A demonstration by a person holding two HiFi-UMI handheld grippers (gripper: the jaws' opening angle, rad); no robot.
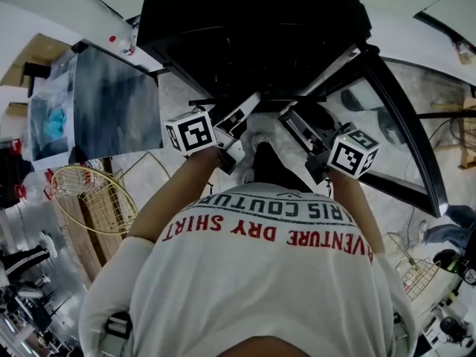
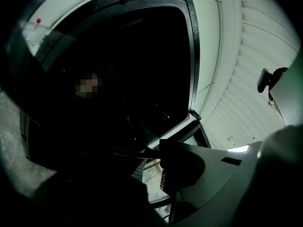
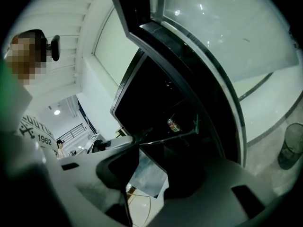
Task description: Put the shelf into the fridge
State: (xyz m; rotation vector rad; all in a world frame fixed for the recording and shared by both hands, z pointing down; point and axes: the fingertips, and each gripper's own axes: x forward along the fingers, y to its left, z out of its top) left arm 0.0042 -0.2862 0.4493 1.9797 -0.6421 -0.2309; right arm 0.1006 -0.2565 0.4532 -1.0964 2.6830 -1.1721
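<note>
**Head view:** person in white shirt [image 1: 260, 274] faces the black fridge [image 1: 253, 28] at 12 o'clock. Its glass door [image 1: 405, 132] stands open at 3. Left gripper [image 1: 249, 108] & right gripper [image 1: 290, 114] both reach the fridge mouth. The shelf [image 1: 271, 98] shows as a thin dark line across the opening, at their tips. Gold wire basket [image 1: 97, 195] on the floor at 9.

**Left gripper view:** jaws partway closed and look clamped on the shelf's thin edge [image 2: 128, 150], at approx 6. The dark fridge interior fills 12.

**Right gripper view:** jaws spread wide, pressing on nothing. Shelf rim [image 3: 165, 137] runs just above the tips towards 1, into the fridge. Door at 2.
</note>
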